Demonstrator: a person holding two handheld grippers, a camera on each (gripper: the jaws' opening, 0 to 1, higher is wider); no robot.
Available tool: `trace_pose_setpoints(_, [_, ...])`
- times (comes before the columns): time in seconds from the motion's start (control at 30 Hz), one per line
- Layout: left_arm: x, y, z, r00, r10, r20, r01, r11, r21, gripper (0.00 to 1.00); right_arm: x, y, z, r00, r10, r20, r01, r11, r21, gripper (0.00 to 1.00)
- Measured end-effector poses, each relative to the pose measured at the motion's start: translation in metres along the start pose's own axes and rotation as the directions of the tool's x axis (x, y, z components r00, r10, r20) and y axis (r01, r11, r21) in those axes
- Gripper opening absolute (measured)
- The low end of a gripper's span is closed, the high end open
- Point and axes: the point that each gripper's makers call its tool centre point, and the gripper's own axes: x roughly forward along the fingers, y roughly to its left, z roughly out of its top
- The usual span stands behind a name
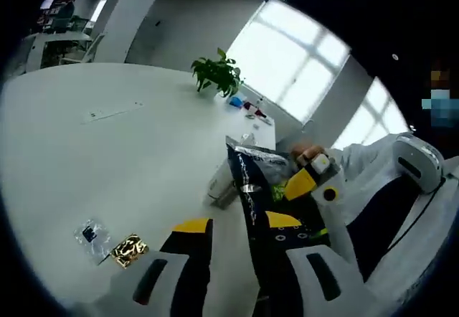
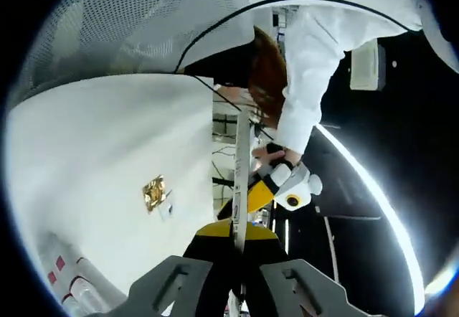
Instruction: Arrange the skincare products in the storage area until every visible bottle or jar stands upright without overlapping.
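Observation:
A black pouch with white print (image 1: 251,181) hangs over the white table (image 1: 107,166). My left gripper (image 1: 237,224) is open, its yellow-tipped jaws wide apart, and the pouch lies against the right-hand jaw. The right gripper (image 1: 310,179) holds the pouch's upper part from the right. In the right gripper view the pouch (image 2: 241,159) appears edge-on as a thin strip, with my right gripper (image 2: 237,229) shut on it. The left gripper (image 2: 276,188) sits just beyond it. White tubes with red labels (image 2: 72,288) lie at the lower left on the table.
A gold packet (image 1: 129,249) and a small clear packet (image 1: 92,232) lie on the table near my left jaw. A potted plant (image 1: 217,73), small items (image 1: 247,107) and a paper (image 1: 107,113) sit farther off. A person's white sleeve (image 2: 308,66) and a mesh chair back (image 2: 143,23) are close.

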Motion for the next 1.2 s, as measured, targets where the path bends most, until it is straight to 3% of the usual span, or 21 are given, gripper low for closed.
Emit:
trace_pose_setpoints(0.1, [0.002,-0.018,0.001,0.995,-0.092,0.025,0.093,0.995,-0.03,0.27,0.0,-0.005,0.005,1.0,0.003,0.03,-0.001,0.999,-0.047,0.0])
trace_pose_setpoints(0.17, [0.005,-0.033,-0.004,0.986,-0.168,0.008,0.168,0.983,-0.068,0.3,0.001,-0.01,0.007,0.999,-0.005,0.046,0.009,0.996,-0.093,0.0])
trace_pose_setpoints(0.23, [0.01,-0.037,-0.01,0.984,-0.18,-0.021,0.178,0.982,-0.059,0.3,0.002,-0.018,0.006,0.998,-0.023,0.058,0.029,0.994,-0.101,0.0])
trace_pose_setpoints(0.27, [0.011,-0.038,-0.013,0.983,-0.184,-0.031,0.182,0.982,-0.057,0.29,0.003,-0.016,0.006,0.998,-0.001,0.07,0.009,0.993,-0.119,0.0])
trace_pose_setpoints(0.3, [0.012,-0.042,-0.012,0.978,-0.207,-0.018,0.205,0.975,-0.091,0.27,0.003,-0.016,0.007,0.997,-0.004,0.081,0.017,0.987,-0.158,0.0])
trace_pose_setpoints(0.4, [0.015,-0.047,-0.01,0.972,-0.236,0.008,0.235,0.967,-0.101,0.11,0.005,-0.007,0.001,0.997,0.023,0.08,-0.01,0.986,-0.166,0.0])
trace_pose_setpoints(0.6, [0.02,-0.038,-0.014,0.986,-0.167,0.025,0.169,0.975,-0.145,0.0,0.007,0.013,-0.005,0.992,0.078,0.095,-0.049,0.96,-0.275,0.0])
trace_pose_setpoints(0.63, [0.021,-0.036,-0.016,0.988,-0.15,0.027,0.152,0.979,-0.137,0.0,0.008,0.014,-0.008,0.993,0.063,0.102,-0.033,0.961,-0.276,0.0])
trace_pose_setpoints(0.7, [0.023,-0.032,-0.016,0.995,-0.096,0.038,0.101,0.976,-0.195,0.0,0.01,0.019,-0.014,0.993,0.068,0.092,-0.04,0.958,-0.285,0.0])
trace_pose_setpoints(0.8, [0.025,-0.033,-0.014,0.996,-0.055,0.069,0.066,0.985,-0.162,0.0,0.011,0.022,-0.023,0.996,0.068,0.066,-0.045,0.954,-0.295,0.0])
trace_pose_setpoints(0.87, [0.024,-0.037,-0.012,0.995,-0.047,0.088,0.062,0.982,-0.178,0.0,0.009,0.022,-0.026,0.996,0.08,0.047,-0.062,0.951,-0.302,0.04])
trace_pose_setpoints(1.03, [0.013,-0.038,0.003,0.983,0.01,0.183,0.013,0.992,-0.122,0.0,0.003,0.021,-0.041,0.997,0.076,0.0,-0.073,0.959,-0.273,0.16])
trace_pose_setpoints(1.2, [0.001,-0.049,0.012,0.964,0.033,0.265,-0.012,0.997,-0.079,0.0,-0.006,0.011,-0.053,0.995,0.077,-0.067,-0.091,0.969,-0.23,0.19])
